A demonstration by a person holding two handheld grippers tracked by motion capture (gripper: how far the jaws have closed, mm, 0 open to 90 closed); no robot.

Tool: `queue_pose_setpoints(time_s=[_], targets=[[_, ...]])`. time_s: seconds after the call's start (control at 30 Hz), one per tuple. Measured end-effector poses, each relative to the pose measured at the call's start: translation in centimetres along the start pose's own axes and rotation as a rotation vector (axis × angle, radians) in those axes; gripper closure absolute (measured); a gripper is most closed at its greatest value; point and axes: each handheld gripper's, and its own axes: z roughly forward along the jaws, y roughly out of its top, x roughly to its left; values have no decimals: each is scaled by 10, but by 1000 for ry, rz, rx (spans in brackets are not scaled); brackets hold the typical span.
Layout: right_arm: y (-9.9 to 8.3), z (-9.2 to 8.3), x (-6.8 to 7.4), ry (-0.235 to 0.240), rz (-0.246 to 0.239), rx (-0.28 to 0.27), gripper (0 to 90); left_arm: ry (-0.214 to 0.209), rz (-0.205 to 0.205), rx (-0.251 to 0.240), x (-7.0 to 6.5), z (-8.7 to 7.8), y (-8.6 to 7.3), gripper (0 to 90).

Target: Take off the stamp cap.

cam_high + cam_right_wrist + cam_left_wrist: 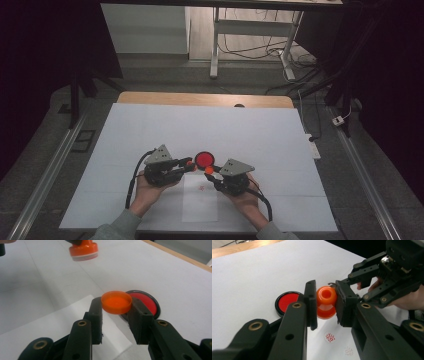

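My left gripper [326, 305] is shut on an orange stamp [326, 302], its pads pressing the knob from both sides just above the table. In the high view the stamp [190, 162] sits at the left gripper's [189, 163] tip. My right gripper [116, 312] is shut on a shallow orange cap [116, 302], open side up. The stamp [83, 251] hangs farther off in that view. A round red ink pad [204, 159] with a black rim lies open on the table between the two gripper tips. The right gripper [210, 171] holds the cap [209, 170] beside it.
A white sheet of paper [200, 200] lies in front of the person, with small red stamp marks [329, 337] on it. The table [150, 130] has a white cover and a wooden far edge [205, 99]. Both hands rest near the front.
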Motion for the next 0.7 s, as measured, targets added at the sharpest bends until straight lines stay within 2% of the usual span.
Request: queue_pose_setpoints(time_s=[0.6,0.7], targets=[[-19,-34,-16,-45,55,-5,650,1,16,27,-1,3,-1,728],[-23,-40,-16,-67,59,-1,650,7,21,31,-1,2,-1,728]])
